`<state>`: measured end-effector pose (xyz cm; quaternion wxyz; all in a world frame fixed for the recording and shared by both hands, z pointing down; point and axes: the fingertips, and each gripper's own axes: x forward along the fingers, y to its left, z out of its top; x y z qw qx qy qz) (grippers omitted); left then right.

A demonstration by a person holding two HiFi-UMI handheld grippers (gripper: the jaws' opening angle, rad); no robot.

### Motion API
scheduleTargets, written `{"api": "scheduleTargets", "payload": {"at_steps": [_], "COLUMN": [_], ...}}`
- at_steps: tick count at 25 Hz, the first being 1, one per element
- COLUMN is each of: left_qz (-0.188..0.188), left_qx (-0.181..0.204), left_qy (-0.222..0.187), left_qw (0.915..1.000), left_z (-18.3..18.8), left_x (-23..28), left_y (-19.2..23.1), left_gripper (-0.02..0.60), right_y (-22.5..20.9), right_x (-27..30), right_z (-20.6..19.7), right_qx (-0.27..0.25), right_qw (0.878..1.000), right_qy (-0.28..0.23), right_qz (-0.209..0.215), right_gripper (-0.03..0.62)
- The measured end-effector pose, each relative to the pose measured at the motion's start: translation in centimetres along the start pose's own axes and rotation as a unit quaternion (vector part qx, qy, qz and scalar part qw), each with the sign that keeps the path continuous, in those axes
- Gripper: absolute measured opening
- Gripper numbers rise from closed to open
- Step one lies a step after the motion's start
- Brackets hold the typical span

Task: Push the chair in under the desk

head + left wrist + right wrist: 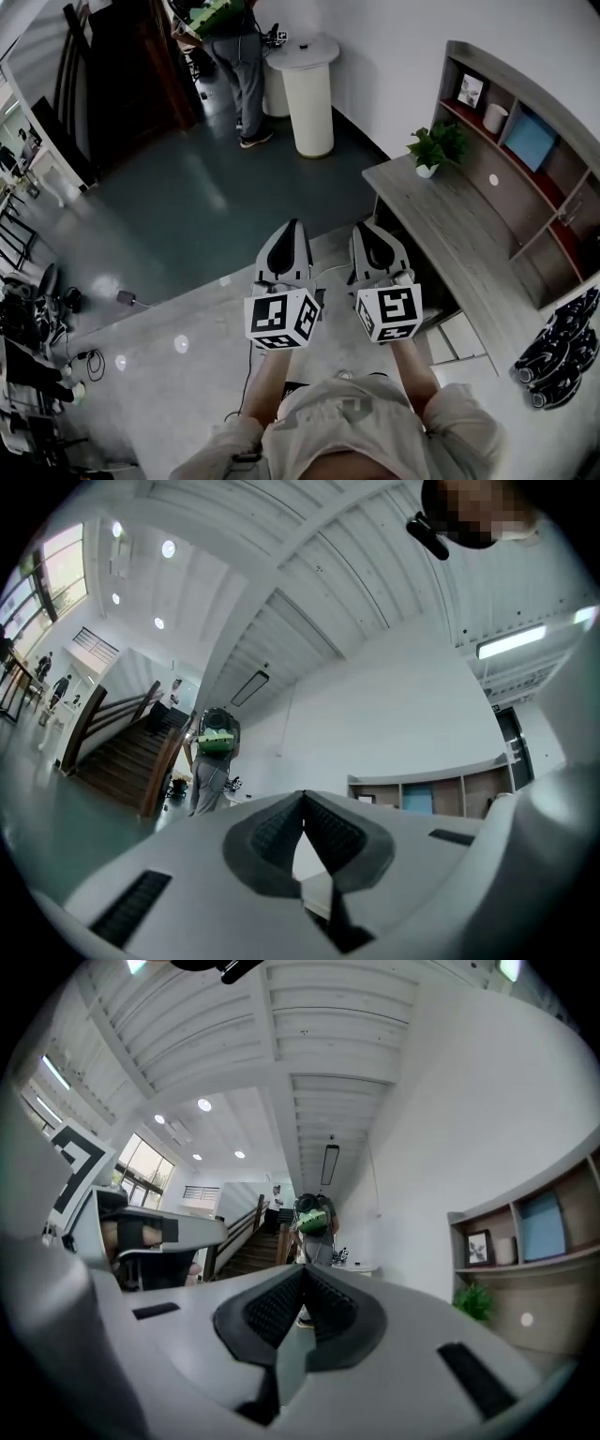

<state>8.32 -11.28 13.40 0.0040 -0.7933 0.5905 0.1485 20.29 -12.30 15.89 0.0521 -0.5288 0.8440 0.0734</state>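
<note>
Shelves (514, 73) hold framed picture (470, 90), white pot (495, 118); left tongs (292, 226) and right tongs (367, 231) closed empty

no print or sign is legible here.

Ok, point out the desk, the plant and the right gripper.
desk (452, 227): head view, bare wooden top.
plant (438, 143): head view, on its leaves.
right gripper (368, 232): head view, between its shut fingertips.

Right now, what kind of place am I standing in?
Probably an office or a showroom-style lobby, though I can't be sure. There is a wood desk with a shelf unit behind it and a potted plant on top, and a staircase across the open, high-ceilinged room.
</note>
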Motion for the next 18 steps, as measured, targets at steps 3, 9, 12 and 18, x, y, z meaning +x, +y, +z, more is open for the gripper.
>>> {"api": "scheduleTargets", "payload": {"at_steps": [3,9,12,18], "left_qz": [-0.005,-0.012,-0.014,-0.014], "left_qx": [0.001,0.016,0.013,0.002], "left_qy": [-0.011,-0.021,-0.024,-0.026], "left_qw": [0.9999,0.9996,0.9995,0.9996], "left_z": [0.8,1.5,1.7,1.6], "left_x": [0.1,0.1,0.2,0.5], "left_y": [-0.6,-1.6,-1.8,-1.7], "left_gripper": [0.014,0.014,0.014,0.014], "right_y": [0.0,-1.0,-1.5,-2.1], "right_x": [-0.4,-0.8,-0.9,-1.0], "right_z": [0.3,0.5,0.6,0.8], "right_qx": [-0.001,0.010,0.013,0.017], "right_qw": [1.000,1.000,1.000,1.000], "right_qy": [-0.005,-0.006,-0.008,-0.012], "right_qz": [0.001,-0.009,-0.011,-0.016], "right_gripper": [0.018,0.017,0.017,0.017]}}
